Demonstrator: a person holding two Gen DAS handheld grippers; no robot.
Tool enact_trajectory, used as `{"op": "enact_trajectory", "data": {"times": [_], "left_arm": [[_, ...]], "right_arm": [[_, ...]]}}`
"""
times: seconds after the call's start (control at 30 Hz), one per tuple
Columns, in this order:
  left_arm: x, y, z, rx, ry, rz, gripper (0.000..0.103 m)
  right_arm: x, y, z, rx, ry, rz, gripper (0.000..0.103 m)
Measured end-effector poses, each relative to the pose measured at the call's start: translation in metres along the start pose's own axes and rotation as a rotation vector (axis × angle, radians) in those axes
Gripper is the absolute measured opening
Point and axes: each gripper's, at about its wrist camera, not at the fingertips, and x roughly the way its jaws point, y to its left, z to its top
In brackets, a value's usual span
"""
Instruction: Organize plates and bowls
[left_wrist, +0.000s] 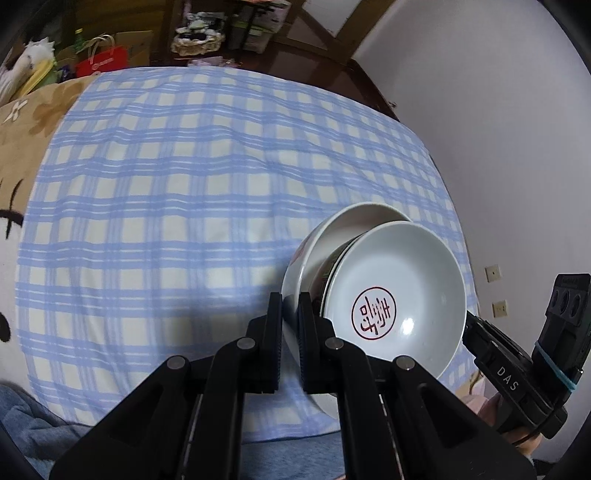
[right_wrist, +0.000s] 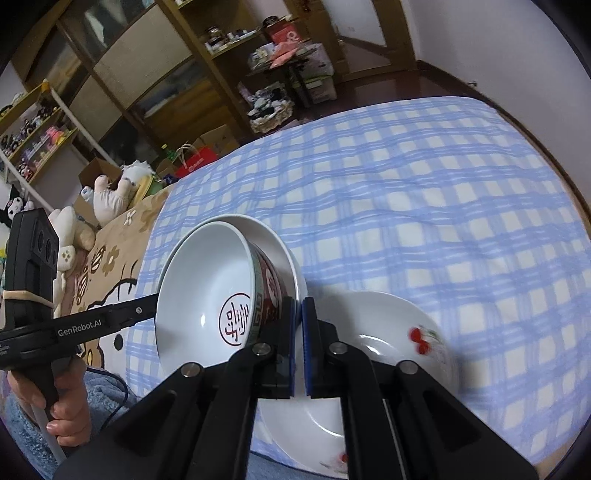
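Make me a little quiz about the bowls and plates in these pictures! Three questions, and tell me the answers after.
1. True or false: the bowl with the red seal sits tilted inside the white dish.
2. Which fruit is painted on the plate lying on the checked cloth? A) bananas B) cherries C) grapes
3. Fill in the word: the left gripper pinches the white dish by its ____.

Key: 1 true; 2 B; 3 rim.
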Motion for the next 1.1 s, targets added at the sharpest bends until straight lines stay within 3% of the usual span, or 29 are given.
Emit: {"op": "enact_trajectory", "data": {"times": [0.4,0.8,1.1], "left_arm": [[0.031,-0.05,-0.025,0.057,0.05,-0.035,0.006],[0.07,-0.056,-0.032,0.078,0.113,-0.009,0.006],[0.07,-0.056,-0.034,0.089,0.128,-0.011,0.006]], "right_arm": [[-0.025,-0.051,-0.028,0.068,0.004,-0.079,0.007],[-0.003,-0.079,-0.053,0.132,0.028,-0.102,0.007],[-0.005,-0.077,-0.049,0.12,0.021,-0.112,0.007]]}}
